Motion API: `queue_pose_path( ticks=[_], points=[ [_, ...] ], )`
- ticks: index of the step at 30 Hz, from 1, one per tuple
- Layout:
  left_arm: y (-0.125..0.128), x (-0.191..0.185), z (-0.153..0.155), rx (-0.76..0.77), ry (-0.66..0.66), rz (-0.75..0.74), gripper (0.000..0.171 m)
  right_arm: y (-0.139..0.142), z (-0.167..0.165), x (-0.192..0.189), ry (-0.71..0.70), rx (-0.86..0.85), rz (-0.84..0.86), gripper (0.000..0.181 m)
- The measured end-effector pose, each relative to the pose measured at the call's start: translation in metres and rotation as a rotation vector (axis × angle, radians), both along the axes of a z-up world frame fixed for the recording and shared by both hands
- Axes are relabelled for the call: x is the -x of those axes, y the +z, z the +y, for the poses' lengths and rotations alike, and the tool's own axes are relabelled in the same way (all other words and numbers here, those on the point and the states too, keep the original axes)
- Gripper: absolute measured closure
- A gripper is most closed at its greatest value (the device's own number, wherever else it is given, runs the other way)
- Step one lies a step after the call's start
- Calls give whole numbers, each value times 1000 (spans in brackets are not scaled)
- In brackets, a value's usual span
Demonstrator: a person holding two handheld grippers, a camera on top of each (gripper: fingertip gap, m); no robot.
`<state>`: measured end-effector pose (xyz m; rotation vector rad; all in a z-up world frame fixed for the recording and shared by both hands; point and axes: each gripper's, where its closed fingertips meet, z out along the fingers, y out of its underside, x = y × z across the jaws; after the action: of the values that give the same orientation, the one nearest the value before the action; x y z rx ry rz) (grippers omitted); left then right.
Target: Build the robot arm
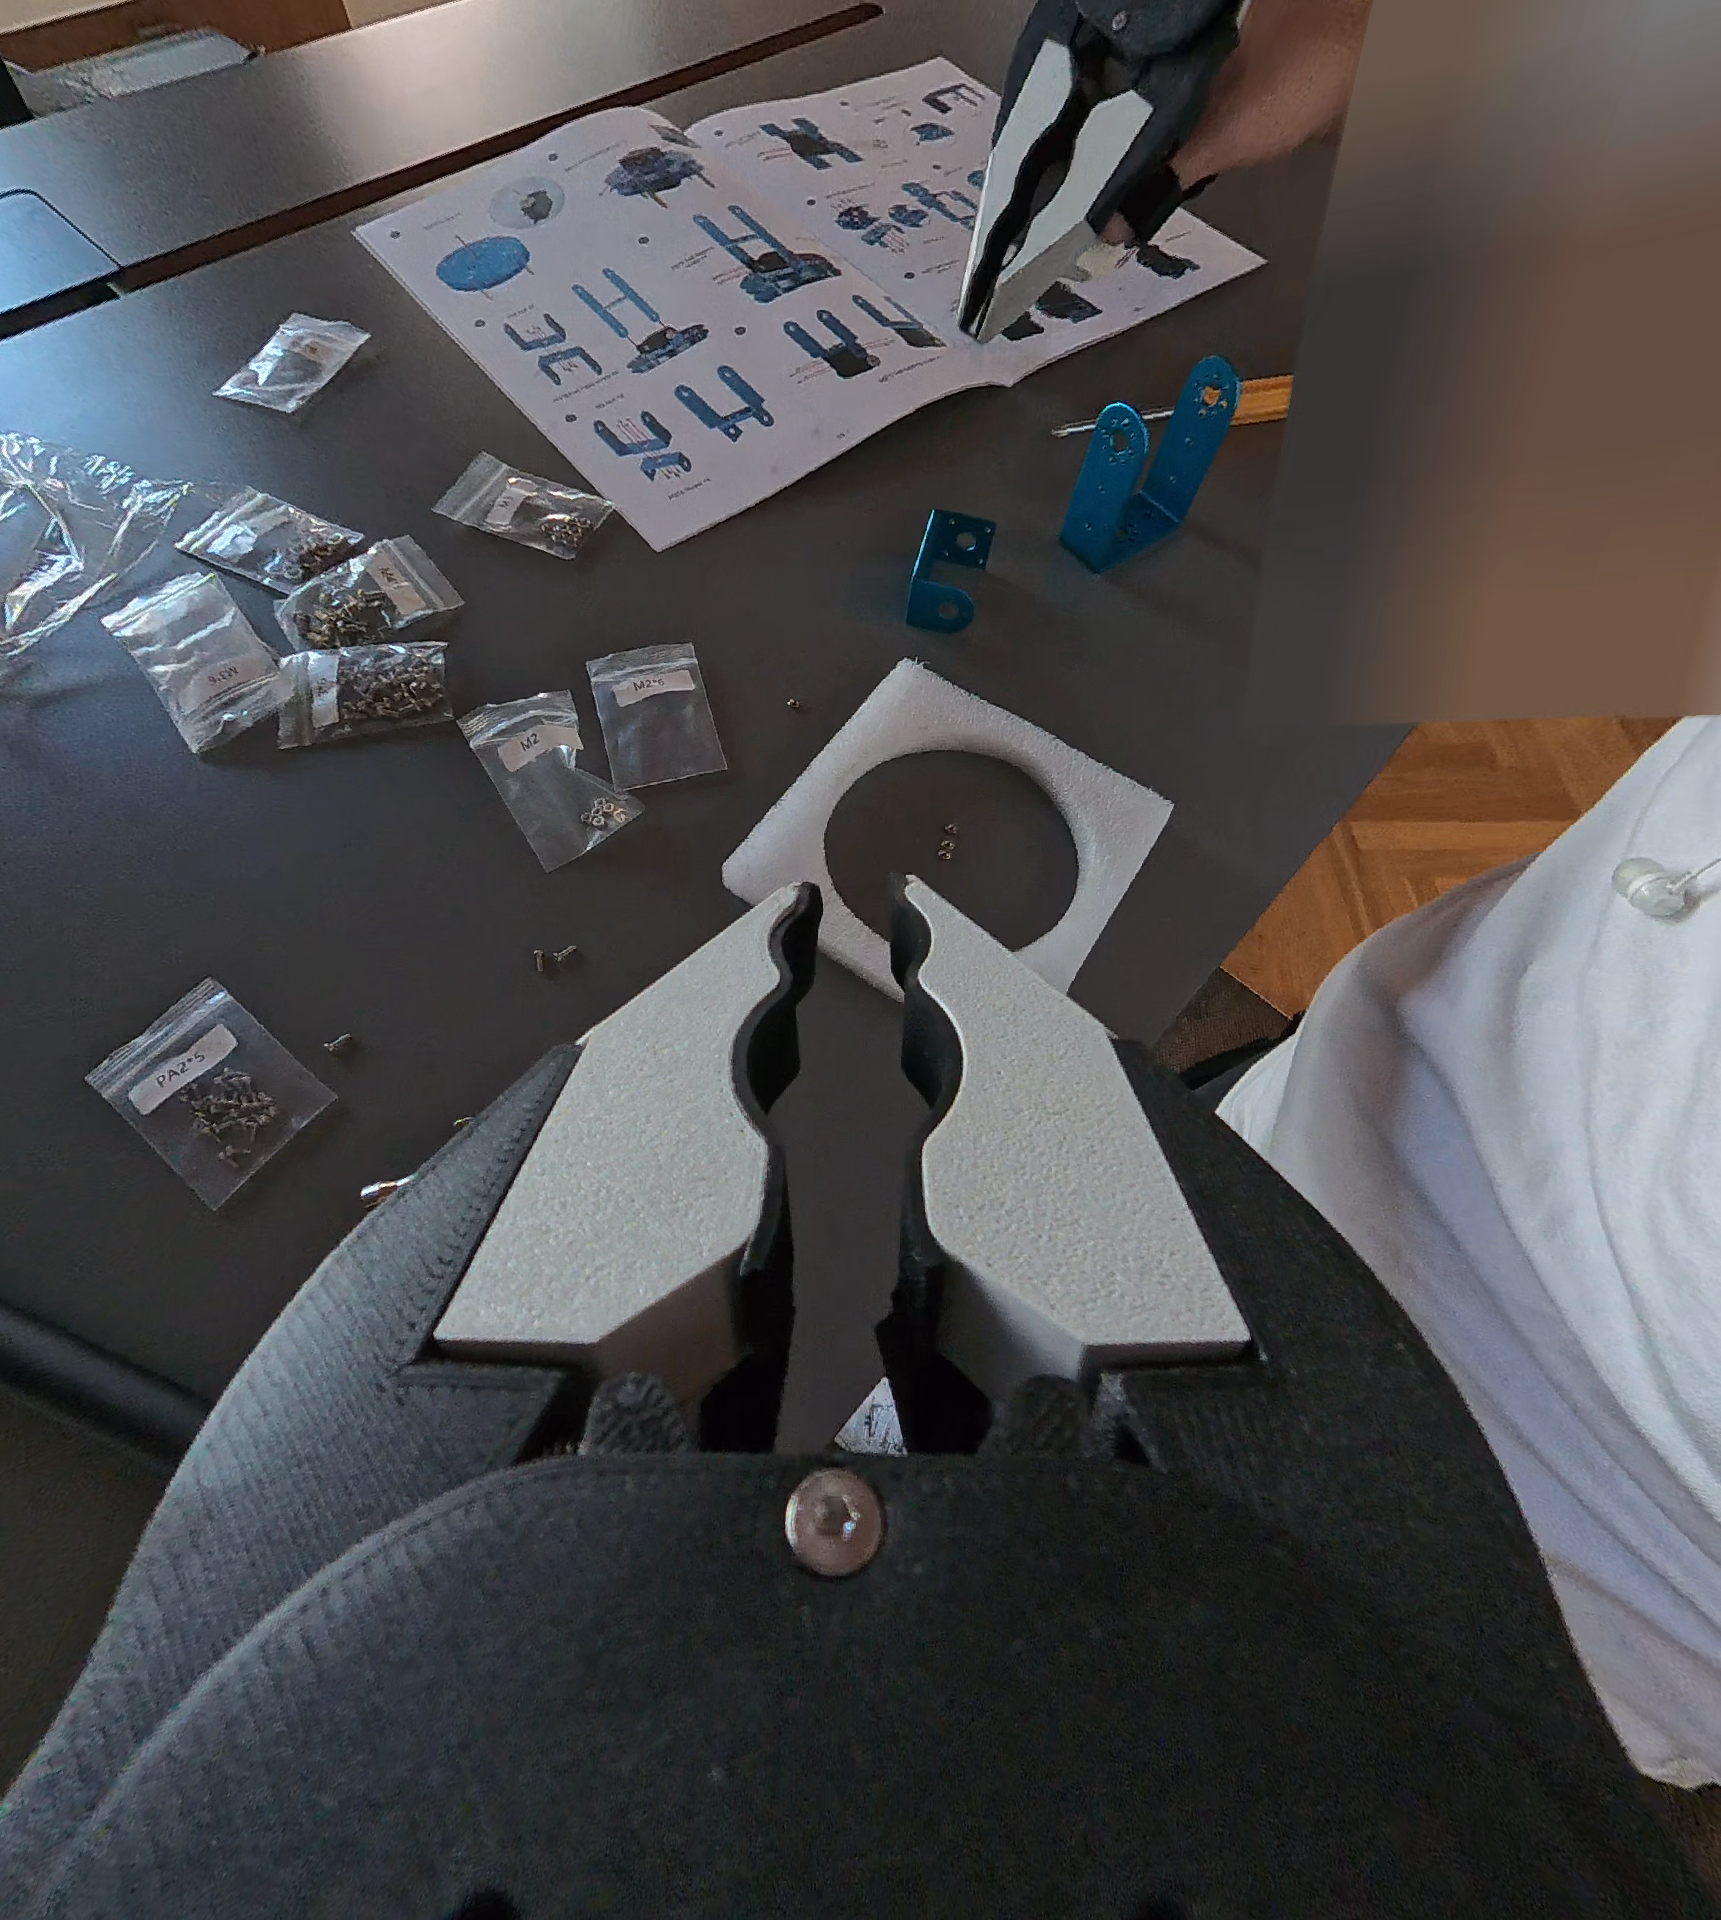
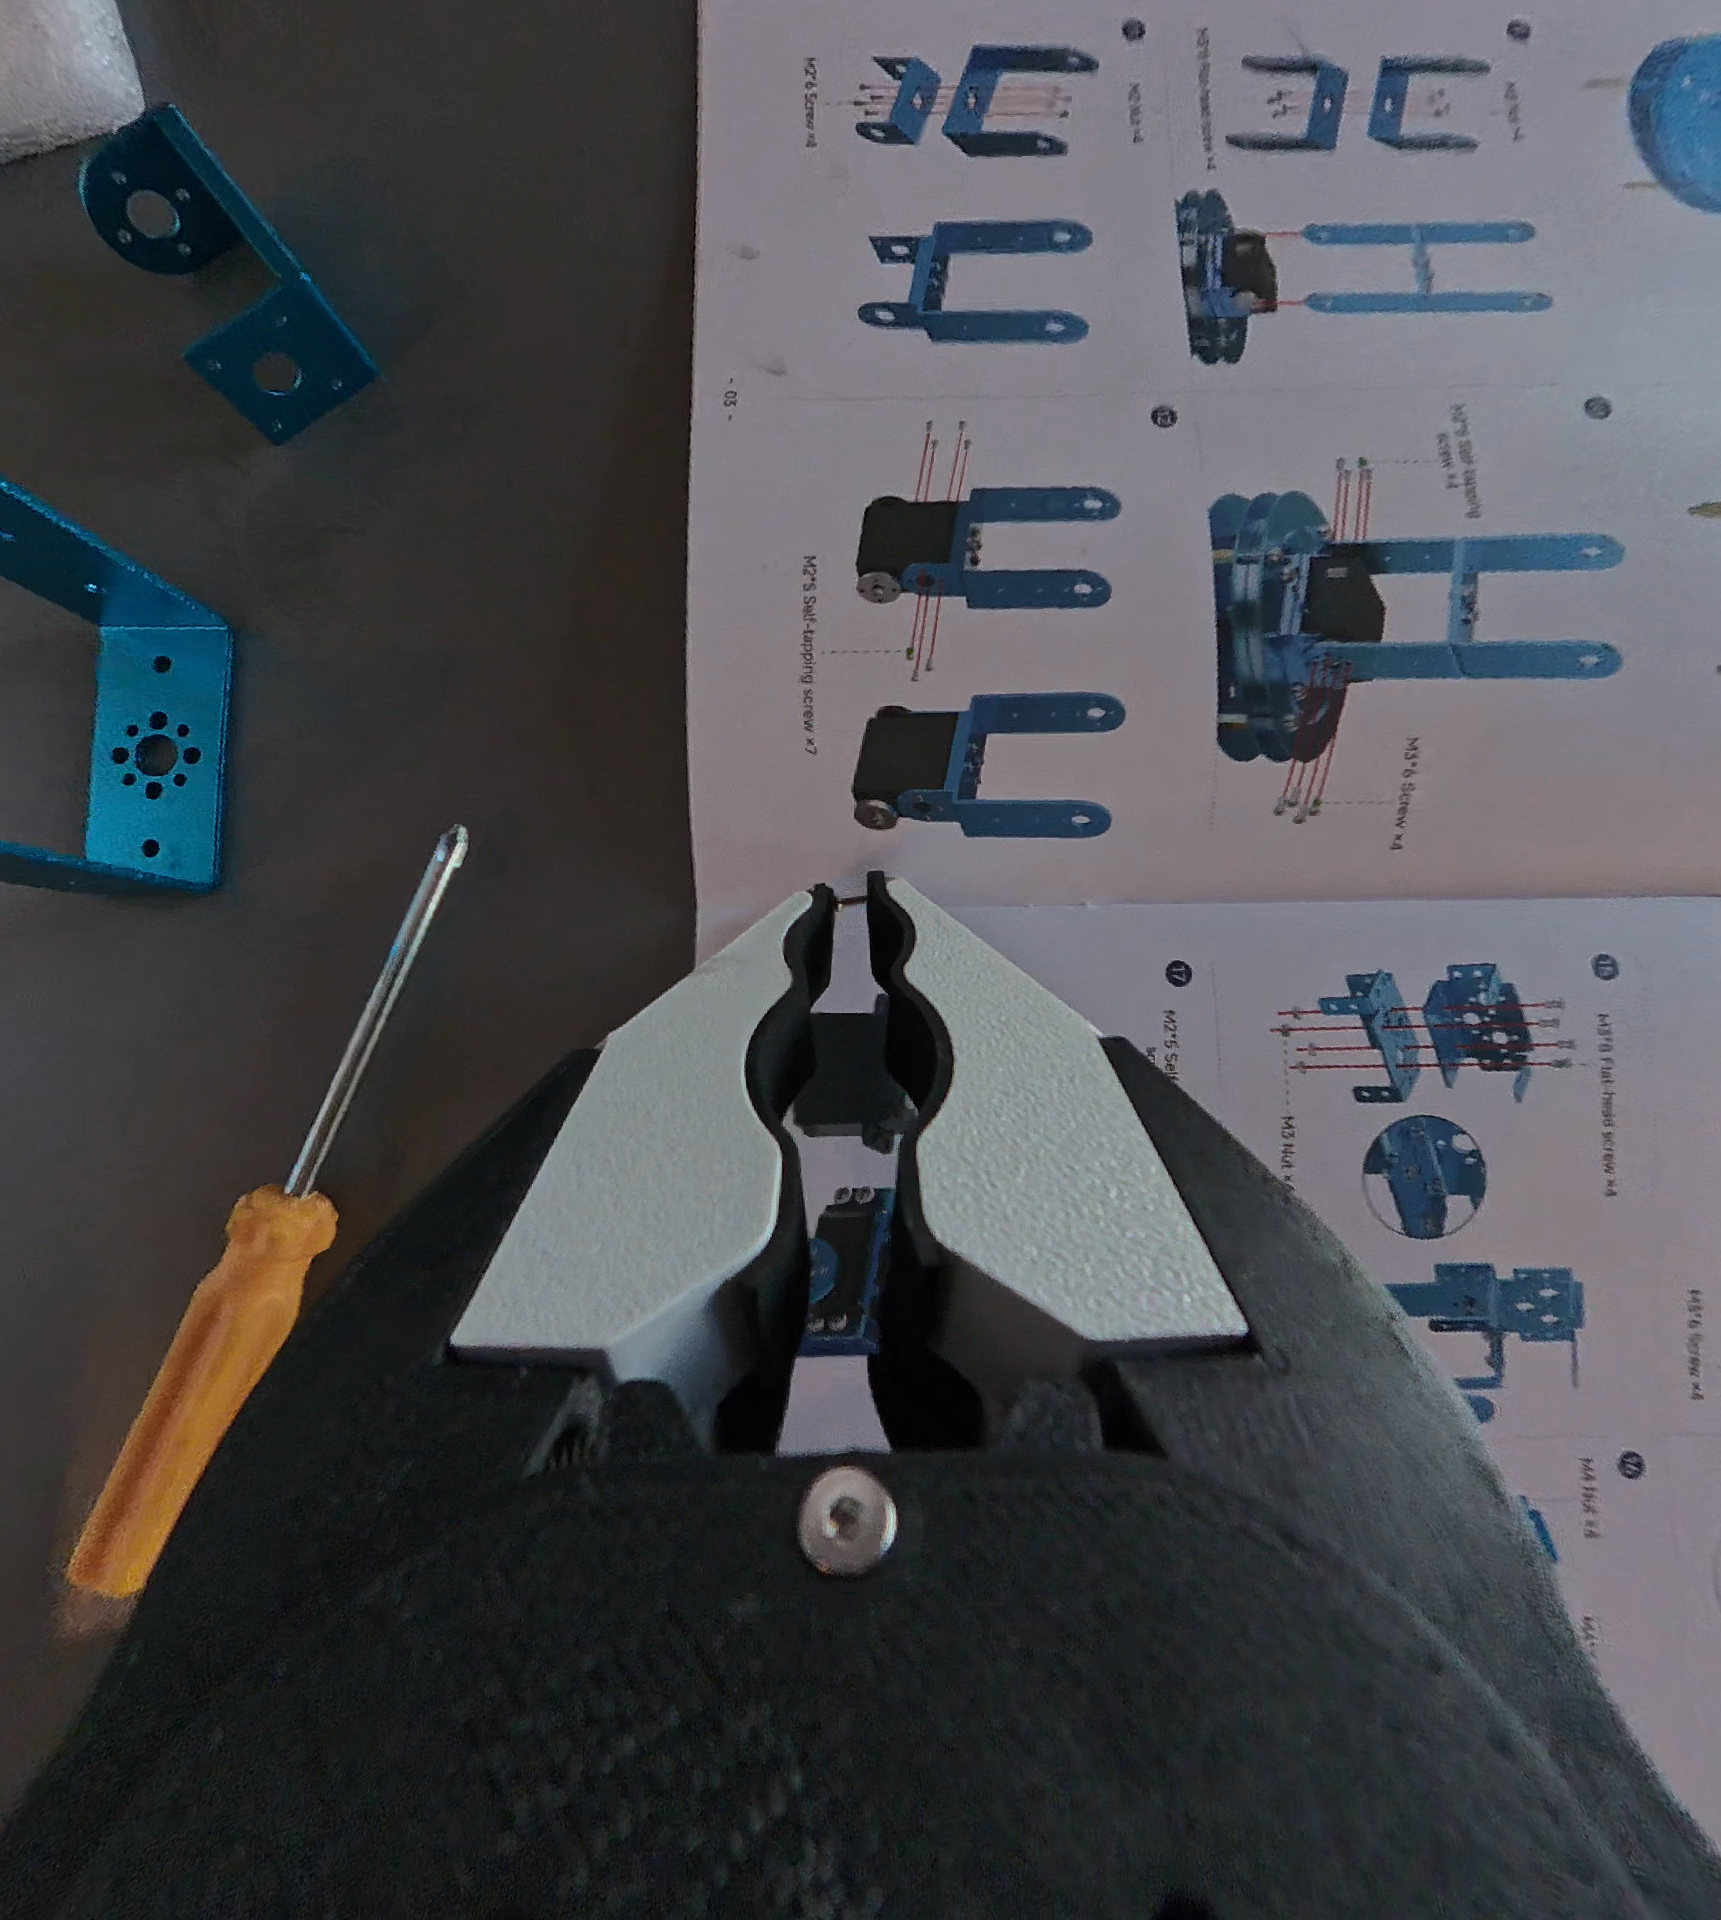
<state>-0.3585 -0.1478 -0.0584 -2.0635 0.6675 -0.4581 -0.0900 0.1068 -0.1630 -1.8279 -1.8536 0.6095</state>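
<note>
My left gripper [image 1: 856,891] is open a little and empty. It hovers over the near edge of a white foam square [image 1: 1105,831] with a round hole, where tiny nuts [image 1: 947,842] lie on the dark table [image 1: 108,935]. My right gripper [image 2: 848,891] is shut on a small screw [image 2: 848,902] pinched at its tips, above the edge of an open instruction booklet [image 2: 1251,665]. The right gripper also shows in the left wrist view [image 1: 981,322], tips down on the booklet [image 1: 710,312].
A blue U bracket [image 2: 149,727] [image 1: 1147,488], a small blue L bracket [image 2: 243,281] [image 1: 949,582] and an orange-handled screwdriver [image 2: 212,1371] lie beside the booklet. Several small screw bags [image 1: 357,644] and loose screws [image 1: 555,958] lie left. A person in white [image 1: 1562,1195] is at the right, past the table edge. The tips of one gripper are about 40 cm away from the tips of the other. Between my left fingertips and the white foam square [image 1: 1105,831] there is roughly 15 cm.
</note>
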Motion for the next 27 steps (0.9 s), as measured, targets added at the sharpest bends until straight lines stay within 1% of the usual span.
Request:
queue_pose_path(
  ticks=[2, 4, 7, 8, 9, 11, 13, 15, 17, 21, 24, 27],
  points=[
    [0, 0, -1, -4, 3, 6, 160, 12, -8, 5, 25, -36, 20, 176],
    [0, -1, 0, -4, 1, -4, 160, 35, -27, 23, 82, -69, 67, 176],
    [-6, -1, 6, -6, 11, -25, 159, 80, -72, 82, 214, -120, 175, 176],
    [-8, 1, 10, -10, 19, -30, 159, 88, -89, 105, 266, -129, 189, 176],
    [-10, 3, 13, -16, 29, -36, 159, 89, -105, 126, 316, -126, 177, 176],
    [-16, 11, 18, -12, 62, -40, 159, 74, -128, 161, 394, -124, 96, 176],
    [-28, 24, 20, 12, 105, -18, 157, 48, -136, 180, 443, -155, -29, 176],
    [-43, 40, 22, 43, 156, 27, 155, 24, -136, 188, 468, -169, -142, 176],
    [-55, 49, 25, 64, 186, 53, 153, 7, -132, 190, 472, -179, -212, 176],
    [-73, 60, 34, 92, 202, 86, 153, -3, -129, 192, 455, -148, -247, 176],
    [-76, 66, 41, 102, 197, 63, 153, -10, -124, 188, 443, -150, -293, 175],
    [-81, 79, 45, 124, 196, 128, 153, -10, -124, 189, 416, -119, -284, 175]
  ],
)
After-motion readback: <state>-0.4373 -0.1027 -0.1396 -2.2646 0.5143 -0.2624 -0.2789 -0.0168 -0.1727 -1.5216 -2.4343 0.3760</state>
